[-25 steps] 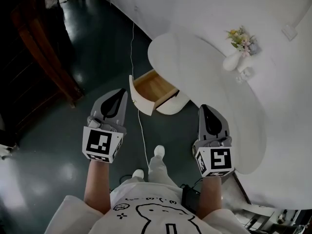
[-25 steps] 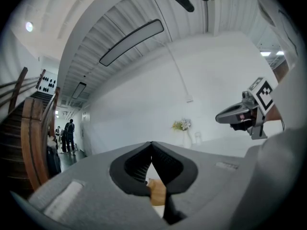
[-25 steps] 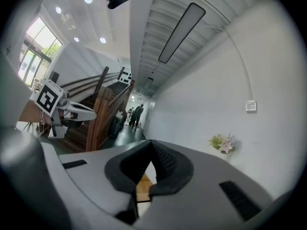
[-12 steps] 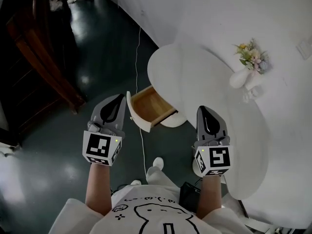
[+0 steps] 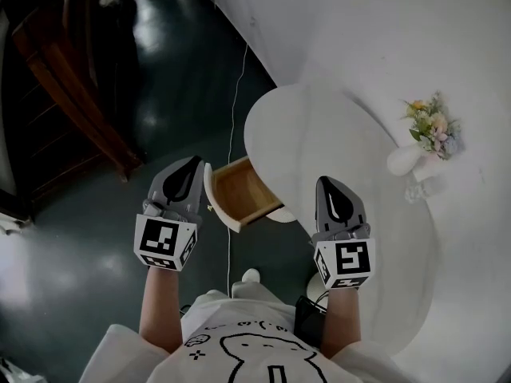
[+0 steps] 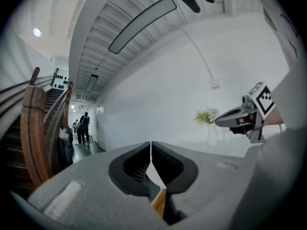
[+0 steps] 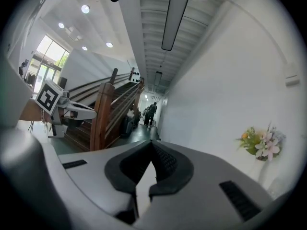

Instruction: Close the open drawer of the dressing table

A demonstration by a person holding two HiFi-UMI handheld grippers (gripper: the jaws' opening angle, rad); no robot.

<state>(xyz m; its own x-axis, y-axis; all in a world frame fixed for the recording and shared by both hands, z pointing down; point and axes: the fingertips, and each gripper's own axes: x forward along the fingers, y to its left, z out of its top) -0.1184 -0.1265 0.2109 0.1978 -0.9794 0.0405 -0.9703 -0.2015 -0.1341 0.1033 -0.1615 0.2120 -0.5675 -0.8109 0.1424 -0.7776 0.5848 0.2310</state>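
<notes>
In the head view a white dressing table stands by the white wall, and its wooden drawer is pulled out toward the dark floor, empty inside. My left gripper hovers just left of the drawer's white front, jaws shut with nothing between them. My right gripper hangs over the table's near edge, right of the drawer, also shut and empty. In the left gripper view my left gripper points level, with a sliver of the drawer's wood below it. The right gripper looks down the corridor.
A white vase of flowers stands on the table at the far right. A thin cable runs over the dark floor past the drawer. A dark wooden staircase rises at left. People stand far down the hall.
The person has stepped closer: the drawer and table have slid nearer to the grippers in the head view. The left gripper now sits right beside the drawer front. Both stay shut.
</notes>
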